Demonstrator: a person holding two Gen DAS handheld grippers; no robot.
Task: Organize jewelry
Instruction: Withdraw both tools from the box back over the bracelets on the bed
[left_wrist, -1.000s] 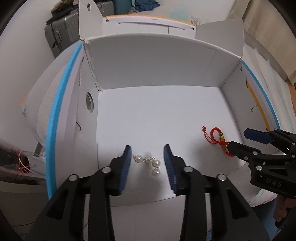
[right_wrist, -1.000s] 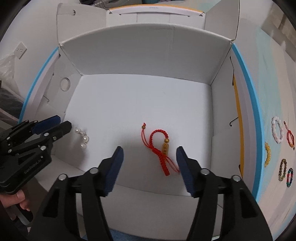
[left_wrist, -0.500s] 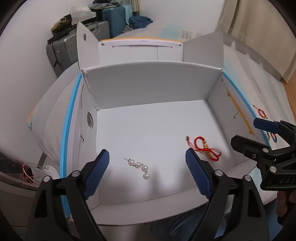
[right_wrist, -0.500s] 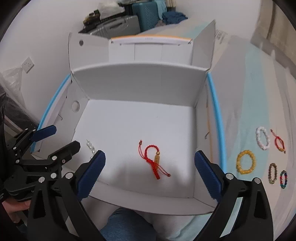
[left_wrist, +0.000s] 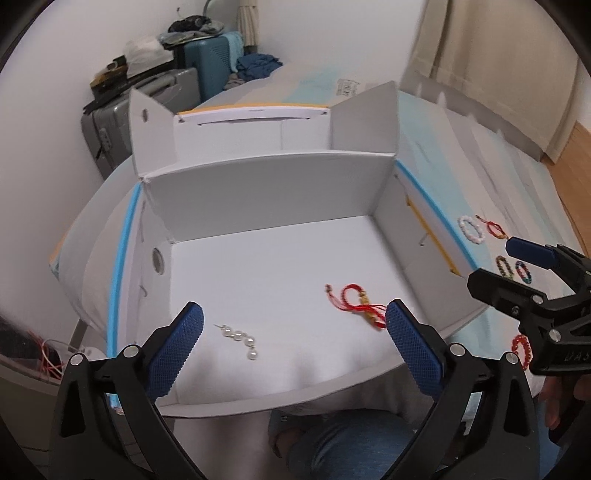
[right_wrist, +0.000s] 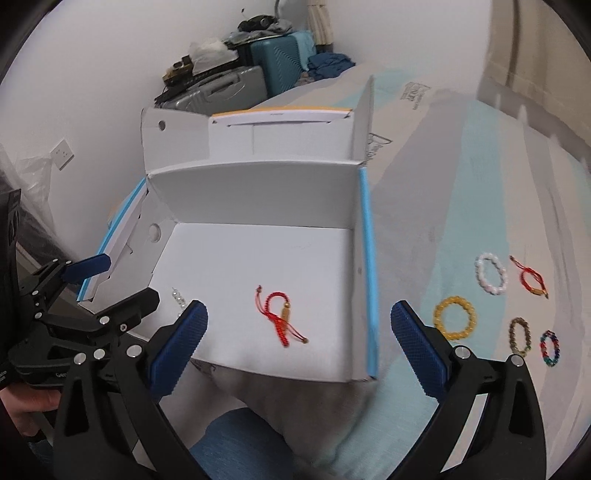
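A white cardboard box stands open on the bed. On its floor lie a short pearl string at the front left and a red cord bracelet at the front right. My left gripper hangs above the box's near edge over the pearls, its jaws opening with nothing between them. My right gripper is open wide above the red cord bracelet, touching nothing. Each gripper shows at the edge of the other's view: right gripper, left gripper.
Right of the box, several bracelets lie on the bedsheet: white beads, red cord, yellow beads, brown beads, multicoloured beads. Suitcases stand behind. A knee in blue jeans is below the box.
Both grippers have opened wide, risen and drawn back from the box. The pearl string and the red bracelet stay on the box floor, now farther below.
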